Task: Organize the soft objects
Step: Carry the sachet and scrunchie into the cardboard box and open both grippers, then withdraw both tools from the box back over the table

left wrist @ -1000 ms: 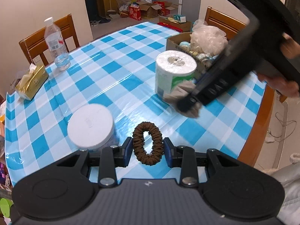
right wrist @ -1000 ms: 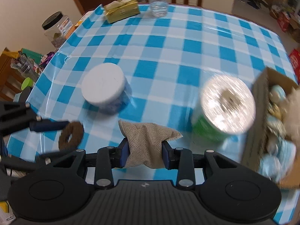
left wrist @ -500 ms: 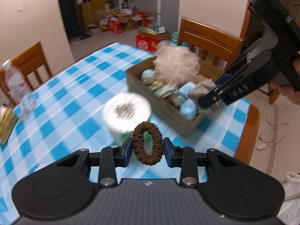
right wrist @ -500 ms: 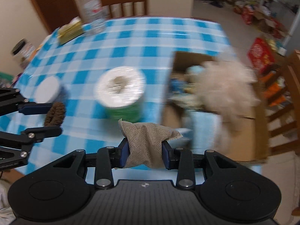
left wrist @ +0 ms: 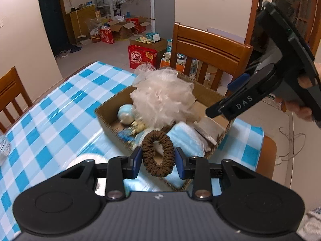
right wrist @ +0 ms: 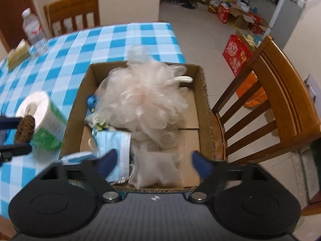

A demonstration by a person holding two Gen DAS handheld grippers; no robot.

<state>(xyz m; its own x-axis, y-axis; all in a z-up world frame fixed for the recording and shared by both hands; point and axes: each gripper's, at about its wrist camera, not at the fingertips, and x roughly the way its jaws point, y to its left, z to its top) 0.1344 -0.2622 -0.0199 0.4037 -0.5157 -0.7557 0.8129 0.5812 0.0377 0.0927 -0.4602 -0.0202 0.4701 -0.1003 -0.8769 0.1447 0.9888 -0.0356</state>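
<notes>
The right gripper (right wrist: 153, 163) is hanging over the cardboard box (right wrist: 202, 108), its fingers just having sprung wide — the mesh pouch (right wrist: 158, 169) they were carrying is now lying loose inside the box beside the blue face mask (right wrist: 112, 140) and the bath pouf (right wrist: 144, 100). The left gripper (left wrist: 158, 156) is pinching the brown scrunchie (left wrist: 157, 153) over the box's near edge above the bench (left wrist: 50, 124) — likely next to drop
</notes>
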